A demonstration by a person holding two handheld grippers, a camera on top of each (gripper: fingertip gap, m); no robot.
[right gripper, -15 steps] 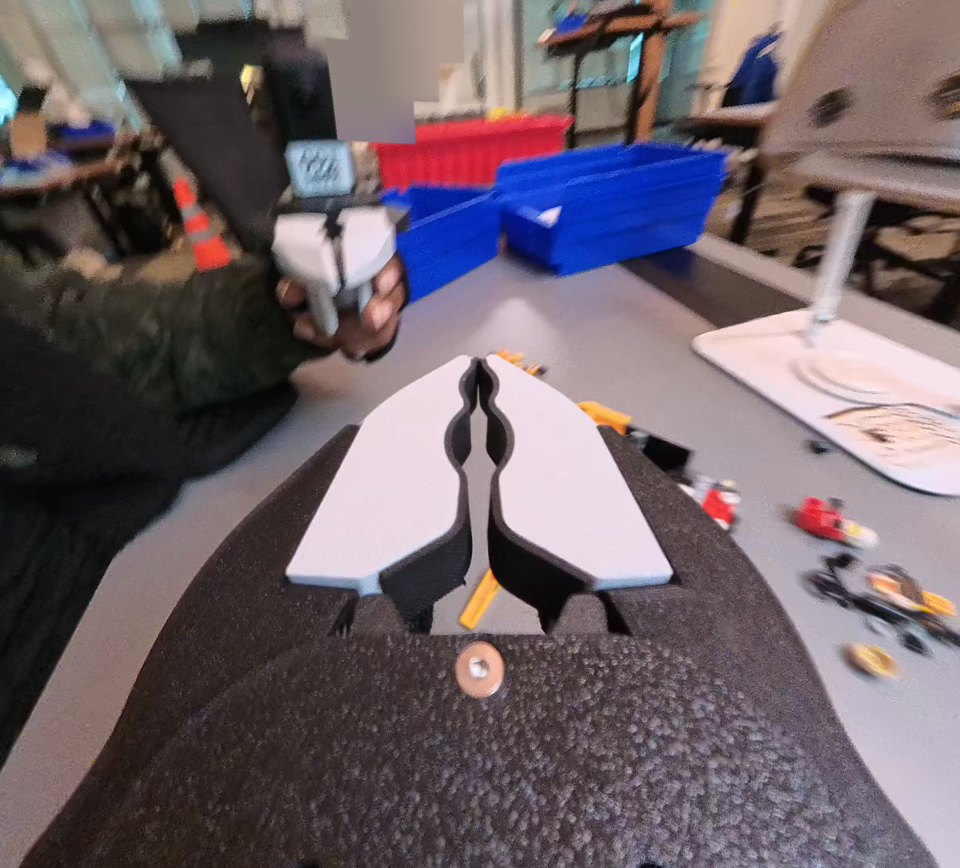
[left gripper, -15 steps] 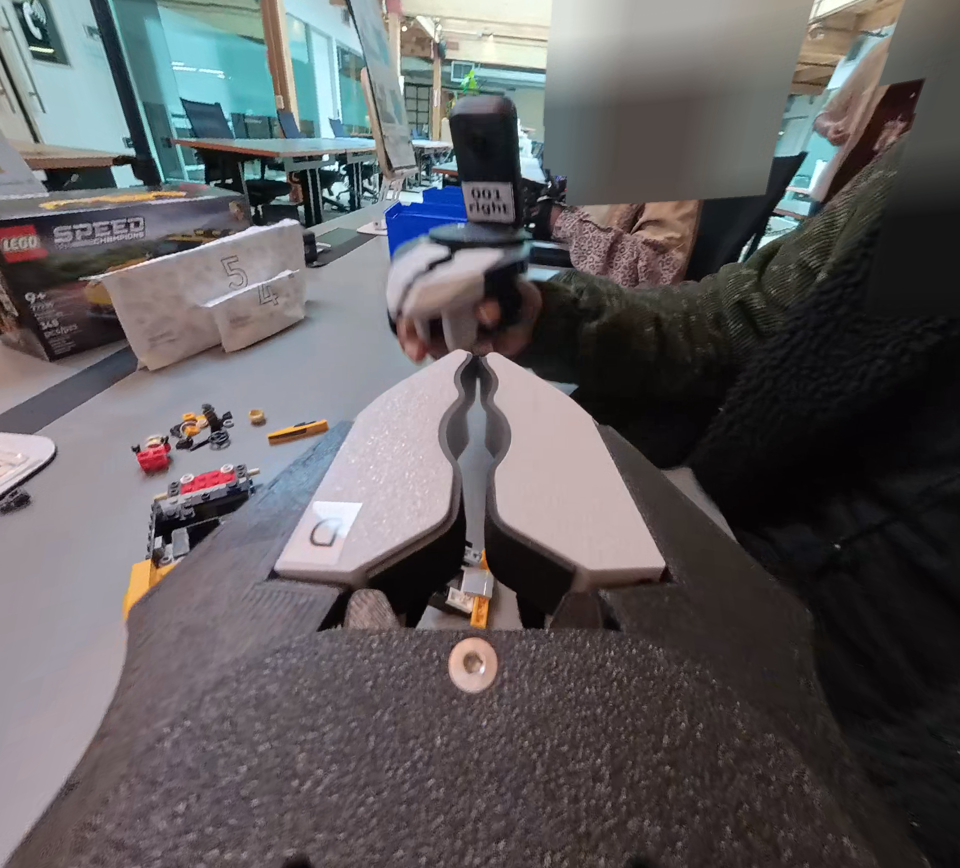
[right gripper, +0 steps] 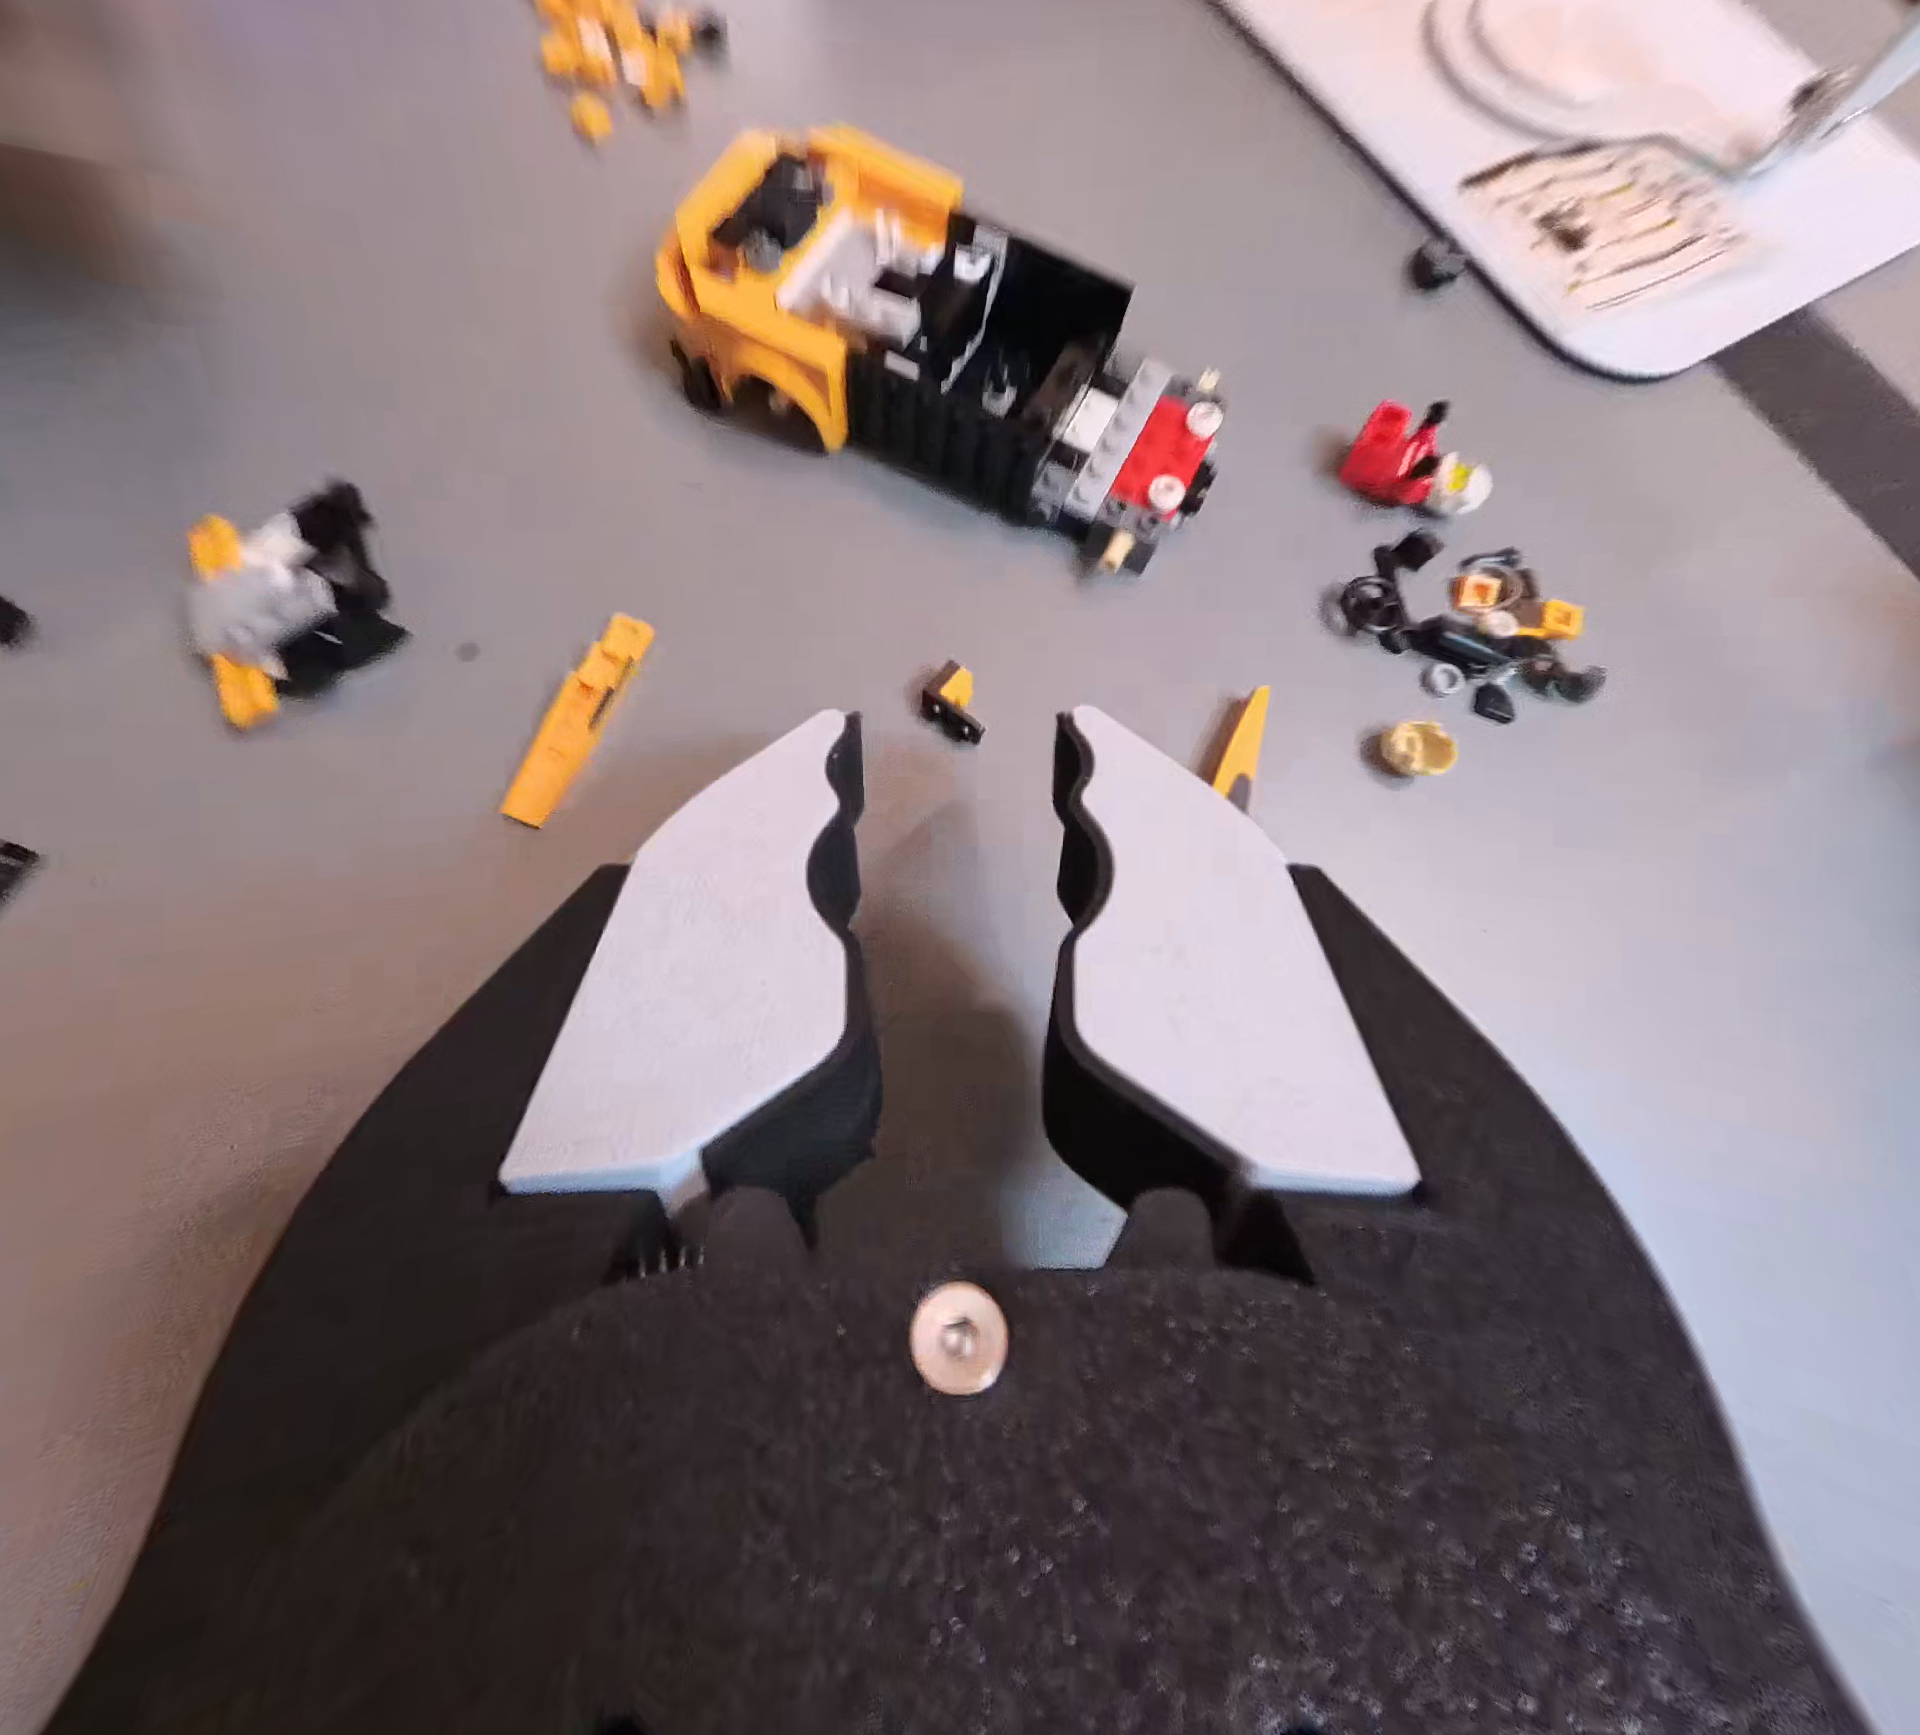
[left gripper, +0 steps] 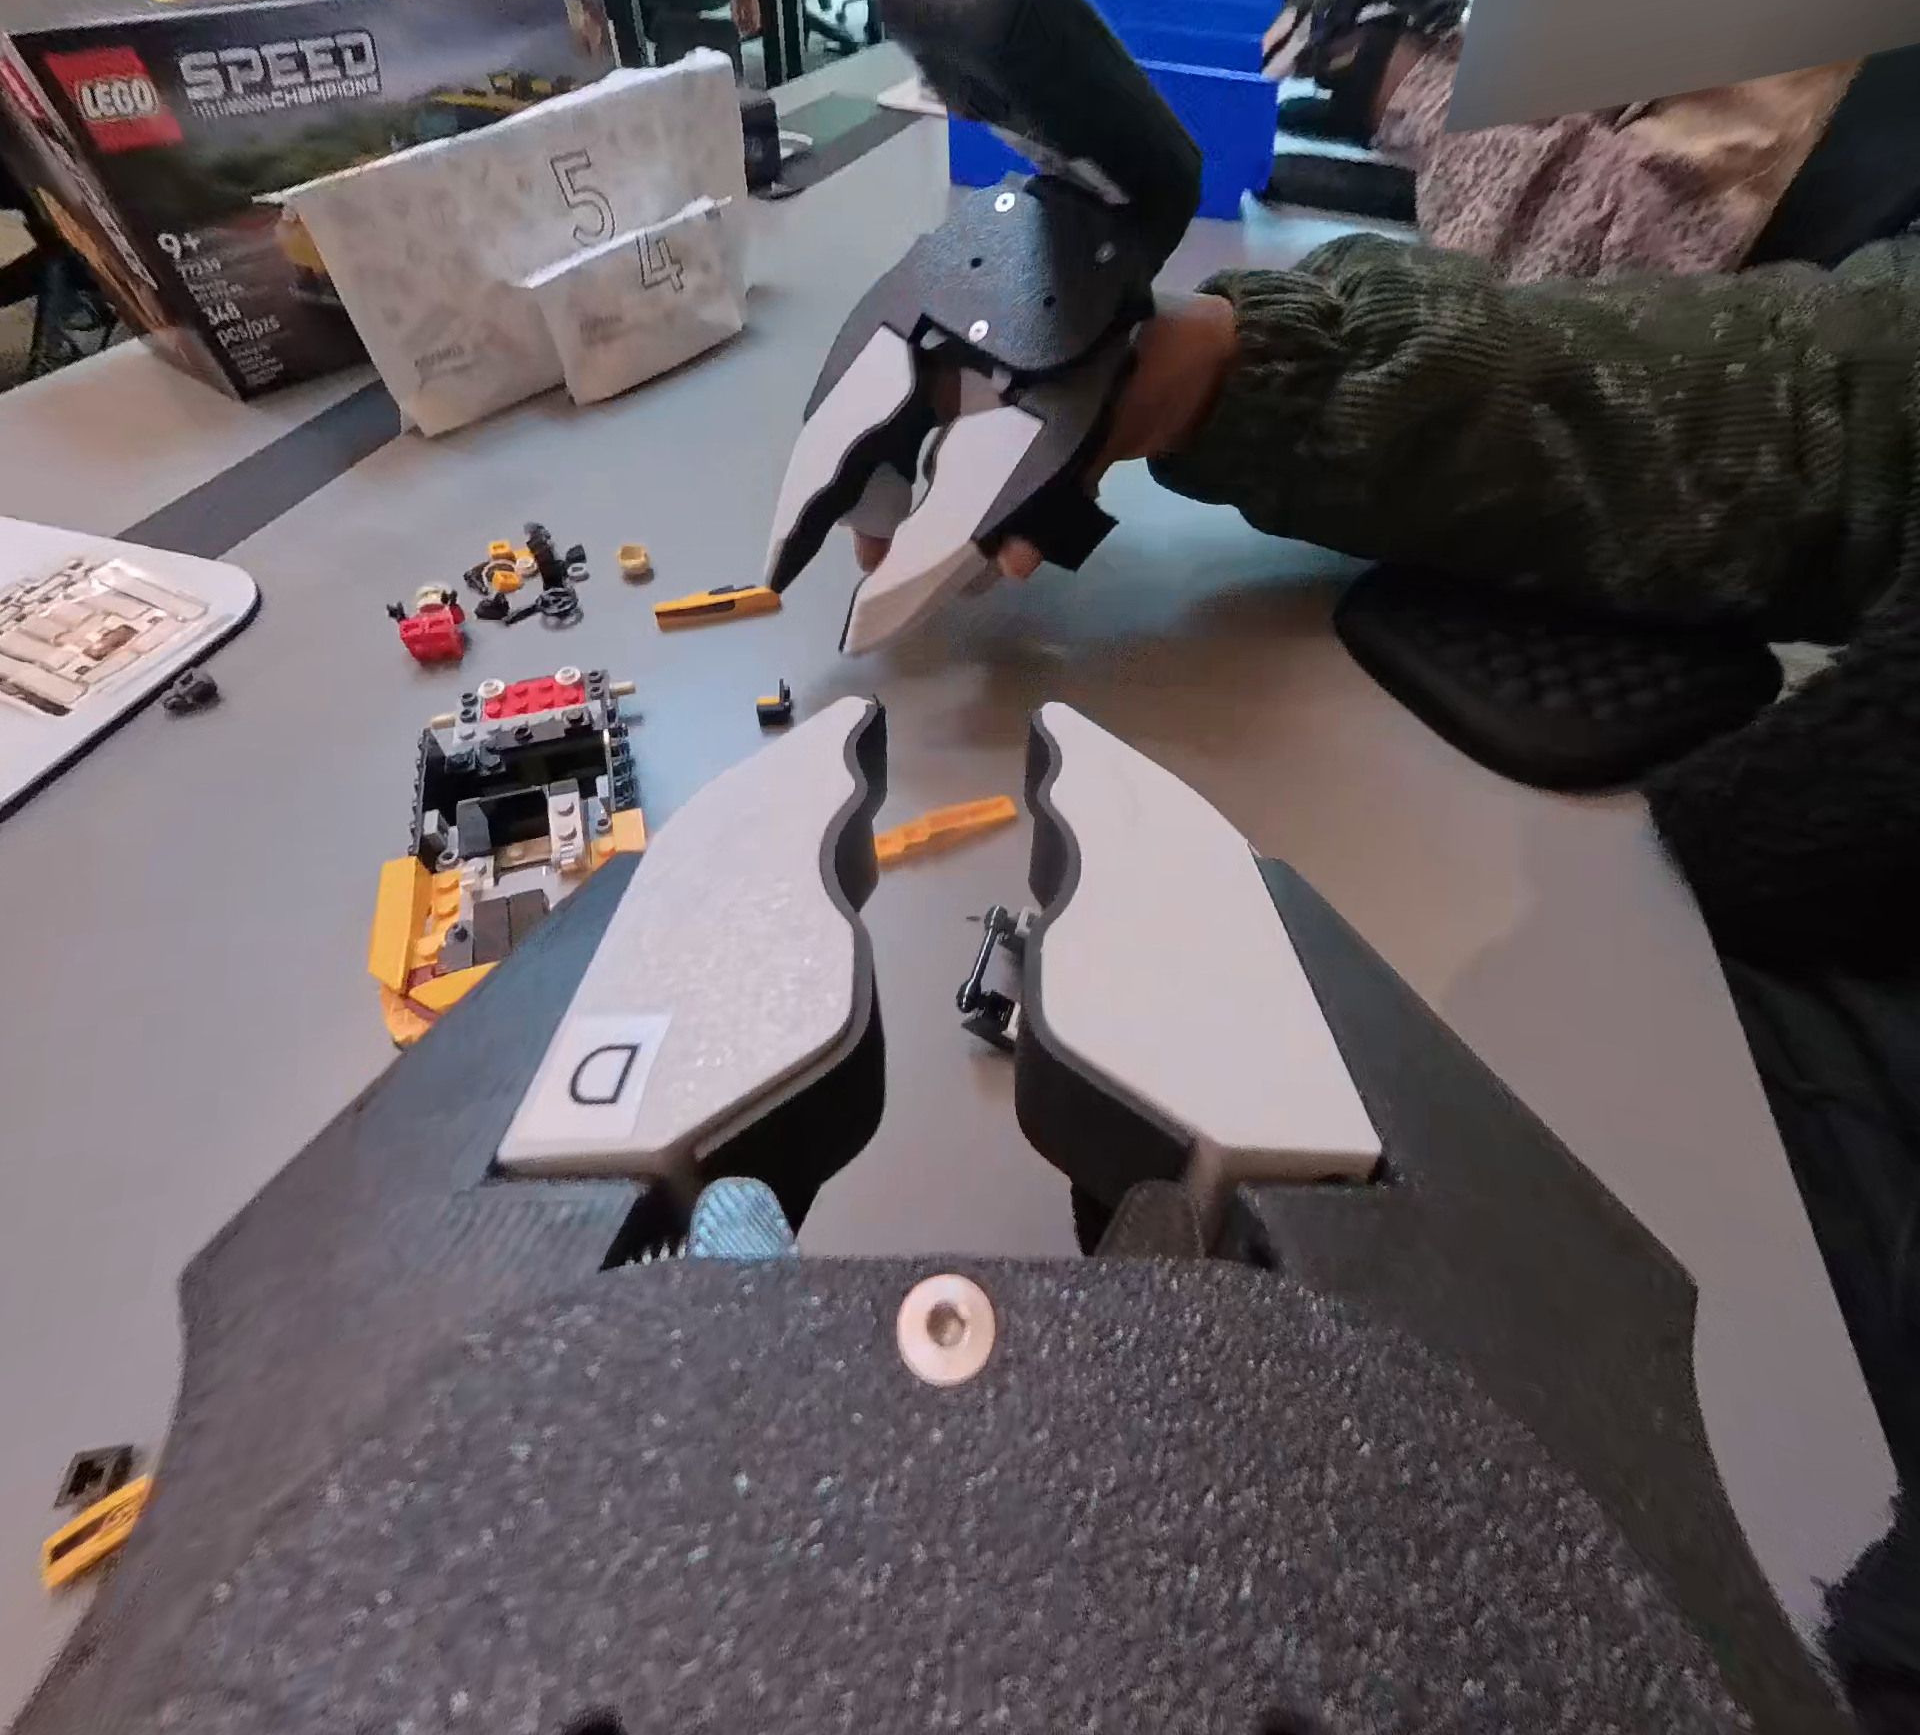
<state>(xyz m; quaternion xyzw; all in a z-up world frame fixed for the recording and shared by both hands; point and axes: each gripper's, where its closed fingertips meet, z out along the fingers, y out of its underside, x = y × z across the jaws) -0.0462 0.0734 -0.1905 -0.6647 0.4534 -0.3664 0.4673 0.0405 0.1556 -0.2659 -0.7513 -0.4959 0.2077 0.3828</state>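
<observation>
With both tools angled down at the grey desk (right gripper: 312,283), nothing gripped anywhere. Left gripper (left gripper: 956,719) released, fingers apart, bare desk between them; orange strip piece (left gripper: 945,828) lying flat on the desk below the gap, not pinched, small black linkage piece (left gripper: 992,968) just beside the right-hand finger. Right gripper (right gripper: 956,724) likewise released, fingers spread, no part between the pads; tiny black-and-yellow bracket (right gripper: 951,698) lying just ahead of the tips, apart from both. Same right gripper seen from the left wrist view, tilted tip-down in a hand with dark green sleeve (left gripper: 1507,397) — one fingertip right at the end of a yellow wedge piece (left gripper: 717,603), touching or just short, cannot tell. That wedge shows beside the right-hand finger in the right wrist view too.

Half-built yellow, black and red toy car (right gripper: 935,355) upright mid-desk, open top up — probably left so for adding parts. Loose bits kept in small heaps around it, likely sorted within reach: black rings and orange studs (right gripper: 1465,625), red minifigure (right gripper: 1403,454), long yellow piece (right gripper: 577,719), yellow cluster (right gripper: 613,28). Gold round stud (right gripper: 1413,747) alone. White instruction tray (right gripper: 1351,23) off to one side; set box (left gripper: 208,158) and numbered paper bags (left gripper: 540,231) propped at the back, out of the work zone.
</observation>
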